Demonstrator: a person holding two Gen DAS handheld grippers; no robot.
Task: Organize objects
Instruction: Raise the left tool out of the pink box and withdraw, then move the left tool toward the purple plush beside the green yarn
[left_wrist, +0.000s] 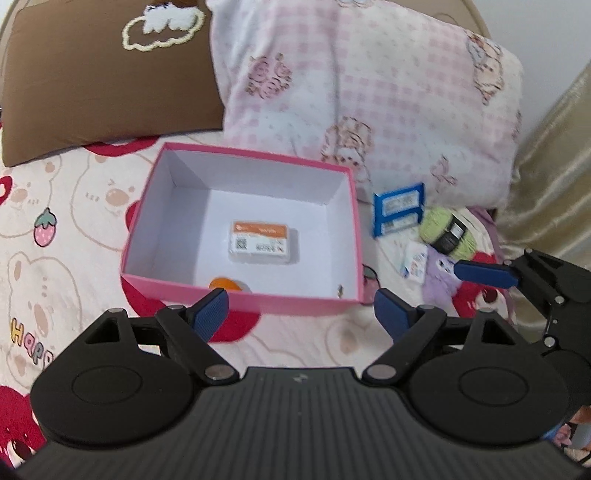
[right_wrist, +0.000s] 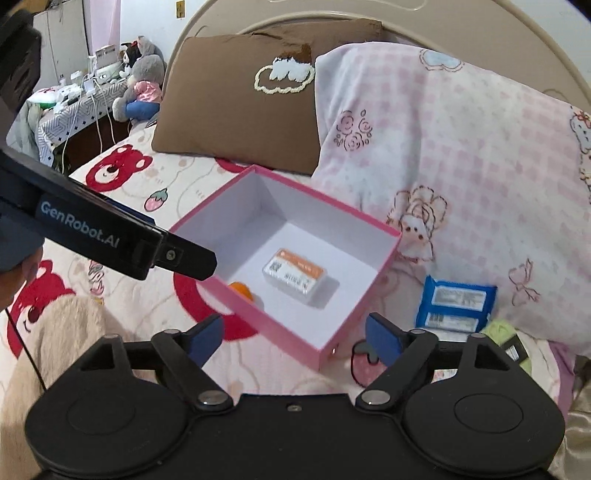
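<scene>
Right gripper (right_wrist: 293, 338) jaws apart, empty, near pink box (right_wrist: 284, 332) corner. Left gripper (left_wrist: 301, 310) likewise apart, empty. Inside box: small labelled case (right_wrist: 295, 276), orange item (right_wrist: 242, 290). Right of box, outside: blue packet (right_wrist: 456, 304), green yarn (left_wrist: 447, 230). Advice: take blue packet next by narrow edges, lift clear of rim, release low over bare floor.

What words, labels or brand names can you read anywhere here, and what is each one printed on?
"GenRobot.AI": on the left gripper's black arm.
"Happ": coloured letters on the bedsheet, cut off.
Clear case in the pink box: label too blurred.
Blue packet: labels too blurred.
Yarn ball: band unreadable.
</scene>
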